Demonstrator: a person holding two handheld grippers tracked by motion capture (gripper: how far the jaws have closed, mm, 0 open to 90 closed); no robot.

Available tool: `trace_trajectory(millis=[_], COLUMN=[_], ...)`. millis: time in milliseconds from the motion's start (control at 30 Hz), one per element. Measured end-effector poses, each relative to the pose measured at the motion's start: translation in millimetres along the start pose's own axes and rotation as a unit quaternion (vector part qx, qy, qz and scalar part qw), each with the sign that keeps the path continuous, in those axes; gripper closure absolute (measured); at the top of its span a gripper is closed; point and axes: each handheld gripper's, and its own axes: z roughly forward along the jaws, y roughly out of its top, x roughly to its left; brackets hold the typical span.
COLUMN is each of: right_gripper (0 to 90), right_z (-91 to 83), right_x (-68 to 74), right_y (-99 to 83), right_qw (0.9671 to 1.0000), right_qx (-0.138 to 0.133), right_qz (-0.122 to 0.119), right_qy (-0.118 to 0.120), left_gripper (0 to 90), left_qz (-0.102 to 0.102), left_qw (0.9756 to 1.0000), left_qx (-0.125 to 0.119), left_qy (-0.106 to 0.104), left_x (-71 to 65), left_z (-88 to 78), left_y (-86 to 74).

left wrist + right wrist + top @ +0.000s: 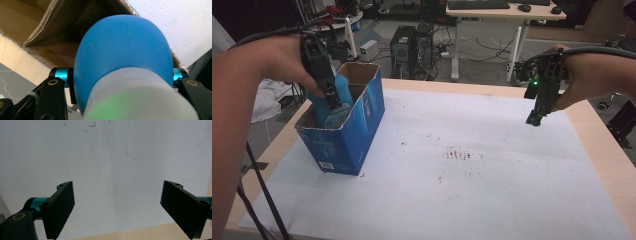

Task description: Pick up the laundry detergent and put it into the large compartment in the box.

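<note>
Both hands hang above the table: the left gripper (332,102) points down into the box (362,120) at nine o'clock, clamped around the blue bottle (125,55). At three o'clock, the right gripper (117,207) hovers with jaws wide apart.

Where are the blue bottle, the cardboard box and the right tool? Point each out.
blue bottle (122,45), left gripper view, its rounded blue body.
cardboard box (371,107), high view, blue outer side wall.
right tool (117,206), right gripper view, midway between its open jaws.

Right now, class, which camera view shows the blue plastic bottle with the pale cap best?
The left gripper view: the blue plastic bottle sits close up, clamped in the left gripper above the open cardboard box. The high view shows it small, partly inside the box. The right gripper view faces the white table cover.
</note>
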Motion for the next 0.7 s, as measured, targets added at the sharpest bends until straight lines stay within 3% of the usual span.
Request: trace_trajectory(millis=[133,400,700], right_gripper=[11.3,11.2,11.3], right_z=[1.1,3.2,4.3], right_x=[-0.2,-0.6,-1.5], right_y=[0.9,1.9,1.3], right_qw=[1.0000,1.0000,1.0000], right_qx=[0.001,0.005,0.004], right_qz=[-0.001,0.001,0.001], right_qy=[0.001,0.003,0.003], left_gripper=[40.0,40.0,40.0], left_qz=[0.008,0.048,0.072], left_qw=[1.0000,0.9988,0.9974], left_qx=[0.001,0.001,0.011], left_qy=[-0.001,0.008,0.000], left_x=[0.0,-0.6,0.5], left_z=[11.1,28.4,43.8], left_y=[1.1,2.9,4.4])
